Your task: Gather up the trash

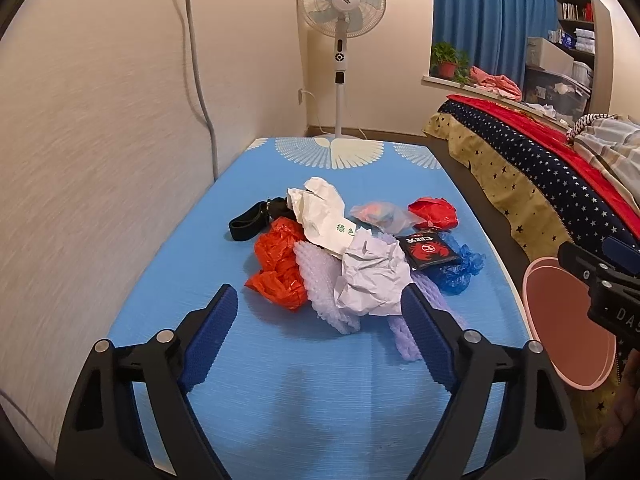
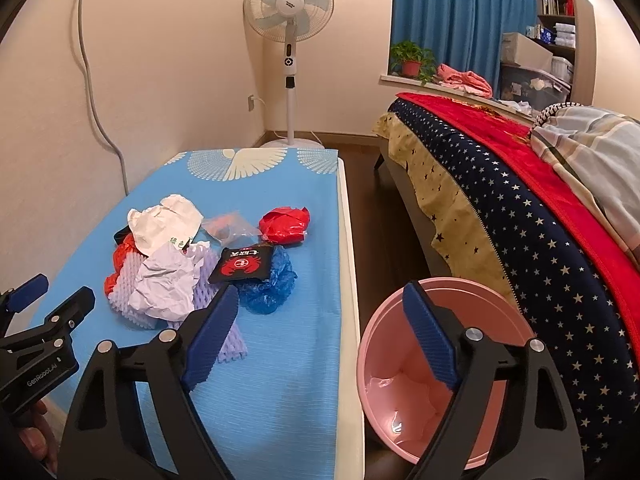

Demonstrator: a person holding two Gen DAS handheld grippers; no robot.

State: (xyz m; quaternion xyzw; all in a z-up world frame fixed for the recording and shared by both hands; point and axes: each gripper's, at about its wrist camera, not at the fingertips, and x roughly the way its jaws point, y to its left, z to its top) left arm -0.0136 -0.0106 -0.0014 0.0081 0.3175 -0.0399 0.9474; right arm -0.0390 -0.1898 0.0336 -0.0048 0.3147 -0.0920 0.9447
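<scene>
**Both grippers wide open, trash heap sitting on the blue desk**

So the left gripper [image 1: 316,310] has its fingers spread wide with nothing in them, hanging over the blue desk [image 1: 280,380]. Right past the fingertips is the crumpled white paper [image 1: 372,276], almost touching the right finger, with purple foam netting [image 1: 320,280] under and beside it. An orange plastic bag [image 1: 280,268] lies just beyond the left fingertip.

The right gripper [image 2: 318,310] is just as wide open and empty too. Its left finger sits over the desk edge near the blue plastic bag [image 2: 268,284], and its right finger is over the pink bin [image 2: 400,380], which stands on the floor between the desk and the bed [image 2: 520,208].

Further out from the fingers: a black packet with a red crab print [image 2: 242,266], a white paper bag [image 2: 164,220], a clear plastic bag [image 2: 228,228], a red crumpled bag [image 2: 284,226] and a black strap [image 1: 252,222]. Way beyond the desk's far end stands a fan [image 1: 342,0].
</scene>
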